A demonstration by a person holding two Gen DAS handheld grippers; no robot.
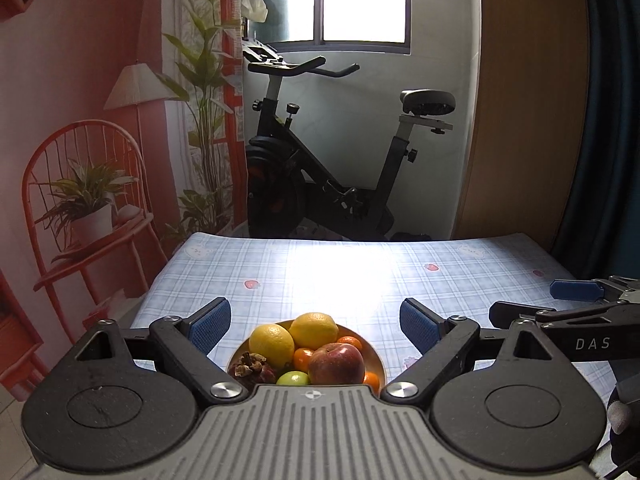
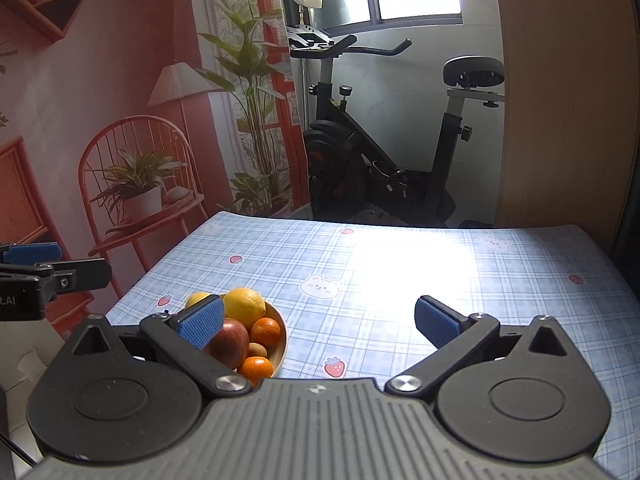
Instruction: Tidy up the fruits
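Hidden or cut off: in the left wrist view my left gripper's housing covers the near edge of the wooden bowl; in the right wrist view my right gripper's left finger covers part of the same bowl and its fruit.

Gripper state: my left gripper has its jaws spread wide, nothing between them. My right gripper is likewise spread wide and holds nothing.

Position of task items: the bowl sits on the tabletop, which carries a blue plaid cloth, near its front edge. It lies directly ahead of the left gripper, between the 2 fingers and below them. From the right gripper it lies ahead and to the left, behind the left finger.

Contents seen in the left wrist view: 2 lemons, 1 red apple, mandarins, 1 green fruit and 1 dark mangosteen.

View differences: the right wrist view shows a small tan fruit, type not determinable; the mangosteen and green fruit are not visible there. An exercise bike stands beyond the tabletop.
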